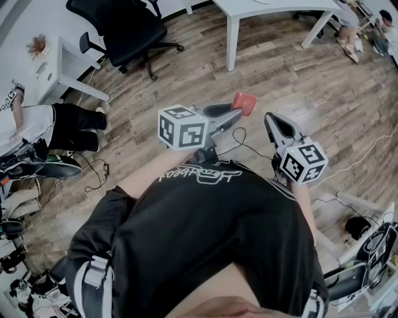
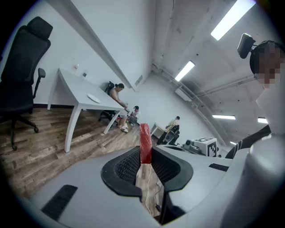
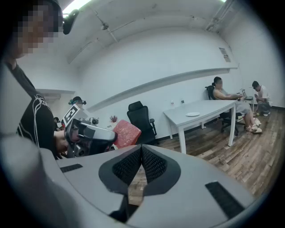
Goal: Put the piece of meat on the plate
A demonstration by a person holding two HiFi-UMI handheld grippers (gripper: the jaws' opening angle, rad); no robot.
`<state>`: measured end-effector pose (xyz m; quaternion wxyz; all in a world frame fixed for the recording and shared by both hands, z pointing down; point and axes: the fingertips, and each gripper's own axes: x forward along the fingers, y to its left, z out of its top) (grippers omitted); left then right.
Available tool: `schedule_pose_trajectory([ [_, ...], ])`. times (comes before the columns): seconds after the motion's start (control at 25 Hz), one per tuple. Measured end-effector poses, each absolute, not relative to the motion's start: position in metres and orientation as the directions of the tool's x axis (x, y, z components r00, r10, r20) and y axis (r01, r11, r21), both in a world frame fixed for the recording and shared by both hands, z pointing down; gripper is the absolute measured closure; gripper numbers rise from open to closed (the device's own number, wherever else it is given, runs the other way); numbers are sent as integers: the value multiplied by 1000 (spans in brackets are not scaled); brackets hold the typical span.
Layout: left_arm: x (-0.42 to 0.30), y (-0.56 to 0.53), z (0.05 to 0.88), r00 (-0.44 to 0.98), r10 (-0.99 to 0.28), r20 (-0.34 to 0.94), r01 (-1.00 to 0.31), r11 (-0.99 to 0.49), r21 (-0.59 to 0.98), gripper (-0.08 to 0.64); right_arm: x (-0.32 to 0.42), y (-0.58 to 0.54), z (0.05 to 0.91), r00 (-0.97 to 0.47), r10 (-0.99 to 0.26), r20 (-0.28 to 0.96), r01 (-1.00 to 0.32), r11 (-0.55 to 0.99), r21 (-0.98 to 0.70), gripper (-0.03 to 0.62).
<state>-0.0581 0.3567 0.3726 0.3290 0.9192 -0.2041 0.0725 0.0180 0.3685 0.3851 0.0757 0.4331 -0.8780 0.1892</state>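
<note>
The piece of meat (image 1: 244,102) is a flat red slab, and my left gripper (image 1: 239,110) is shut on it, holding it in the air in front of the person's chest. In the left gripper view the meat (image 2: 145,141) stands edge-on between the pads. From the right gripper view I see its broad red face (image 3: 126,132) sticking out of the left gripper (image 3: 91,136). My right gripper (image 1: 269,118) hovers just right of the meat, its jaws (image 3: 141,148) shut on nothing. A white plate (image 3: 192,114) (image 2: 94,98) lies on a white table (image 3: 209,107) some way off.
A black office chair (image 1: 134,28) stands on the wooden floor near the white table (image 1: 273,7). People sit behind the table (image 2: 119,95). Another person (image 1: 37,124) is by a small white table at the left. Cables (image 1: 249,146) trail over the floor.
</note>
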Motion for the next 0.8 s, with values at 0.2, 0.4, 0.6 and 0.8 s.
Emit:
schedule_pose_trajectory([
  [0.2,-57,363,373,907,-324,268,-420,-701,576,480,17,375,386,-613,-732,298,-790,553,-267,583],
  [0.4,-57,368,373,909,-320,266,-416,-703,577,480,17,380,386,-608,-735,301,-793,546,-269,583],
  [0.6,-57,373,374,912,-317,261,-411,-704,580,480,17,382,384,-602,-742,296,-798,538,-272,583],
  [0.8,-56,377,377,915,-313,255,-404,-701,588,479,19,386,384,-595,-749,291,-802,530,-273,583],
])
